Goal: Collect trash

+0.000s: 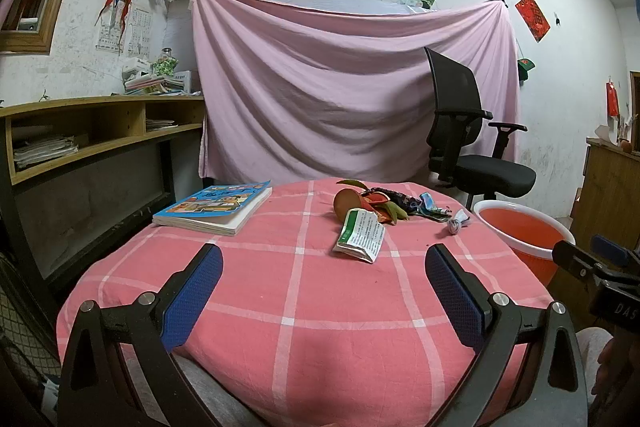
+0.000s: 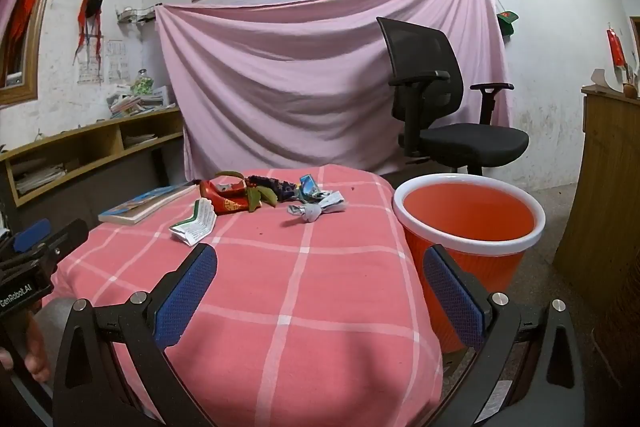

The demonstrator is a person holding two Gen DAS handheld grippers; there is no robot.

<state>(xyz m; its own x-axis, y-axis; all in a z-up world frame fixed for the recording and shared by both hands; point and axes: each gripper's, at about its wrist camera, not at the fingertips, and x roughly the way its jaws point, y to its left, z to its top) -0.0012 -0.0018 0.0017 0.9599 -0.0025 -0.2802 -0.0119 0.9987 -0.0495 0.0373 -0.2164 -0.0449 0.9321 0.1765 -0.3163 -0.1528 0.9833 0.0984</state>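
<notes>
Trash lies in a loose heap on the far part of the pink checked cloth, near the right edge: a green and white packet closest, a red wrapper with green leaves behind it, then a dark foil strip and a crumpled grey scrap farthest right. The left gripper hangs low over the near part of the cloth with its blue-padded fingers spread wide, holding nothing and touching nothing. The right gripper is likewise wide apart and empty, its left finger over the cloth and its right finger in front of the orange bin, which stands on the floor just beside the right edge of the covered surface. A book rests flat at the far left of the cloth, well apart from the heap. Behind hangs a pink sheet on a white wall; a wooden shelf stands left, a black office chair right. The near half of the cloth is bare.
</notes>
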